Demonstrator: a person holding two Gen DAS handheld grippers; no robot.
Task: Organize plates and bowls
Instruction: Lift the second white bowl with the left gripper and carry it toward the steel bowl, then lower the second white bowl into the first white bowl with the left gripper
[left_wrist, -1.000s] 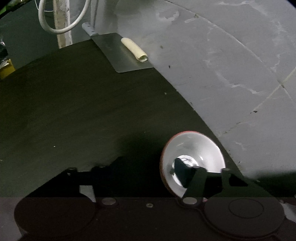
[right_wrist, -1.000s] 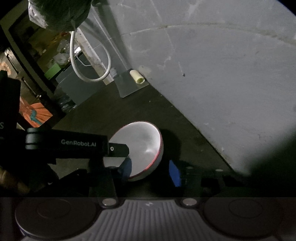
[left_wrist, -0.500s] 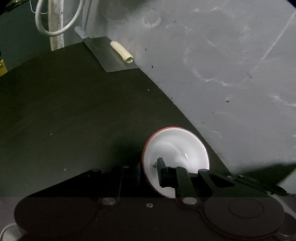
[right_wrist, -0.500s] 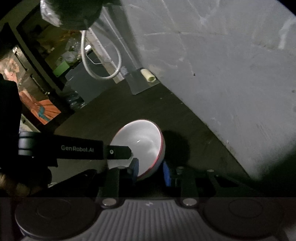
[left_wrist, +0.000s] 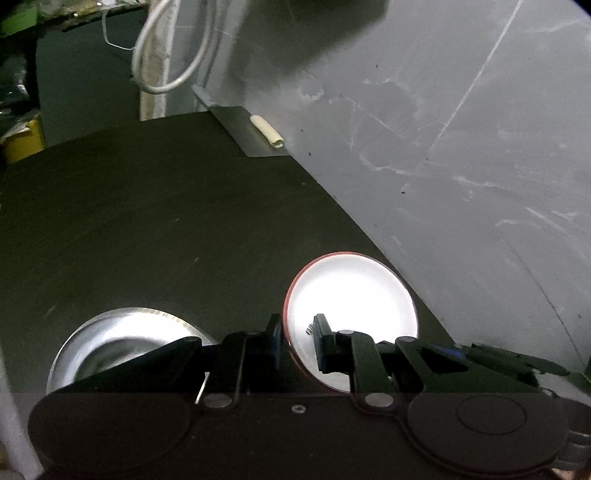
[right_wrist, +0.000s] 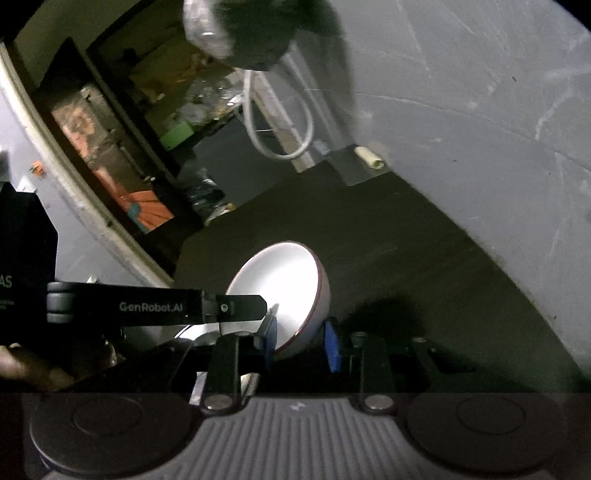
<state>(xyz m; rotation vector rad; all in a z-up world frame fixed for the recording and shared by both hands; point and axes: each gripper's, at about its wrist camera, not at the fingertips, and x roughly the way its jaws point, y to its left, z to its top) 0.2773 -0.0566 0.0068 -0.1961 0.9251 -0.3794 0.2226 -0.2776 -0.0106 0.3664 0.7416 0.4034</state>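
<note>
A white bowl (left_wrist: 354, 295) with a red rim hangs tilted above the dark table (left_wrist: 147, 221). My left gripper (left_wrist: 298, 341) is shut on the bowl's rim, one pad inside and one outside. In the right wrist view the same bowl (right_wrist: 280, 291) sits between the blue pads of my right gripper (right_wrist: 301, 343), which is shut on its lower wall. There the left gripper (right_wrist: 264, 306) reaches in from the left to the rim. A shiny steel dish (left_wrist: 110, 339) lies on the table below, at the lower left.
A cleaver blade (left_wrist: 243, 129) with a cream roll (left_wrist: 266, 131) on it lies at the table's far edge against the grey wall (left_wrist: 461, 147). A white cable loop (left_wrist: 166, 74) hangs behind. Cluttered shelves (right_wrist: 166, 122) stand to the left.
Both grippers went from open around the bowl to shut on it, then raised it off the table. The steel dish has come into view at the lower left.
</note>
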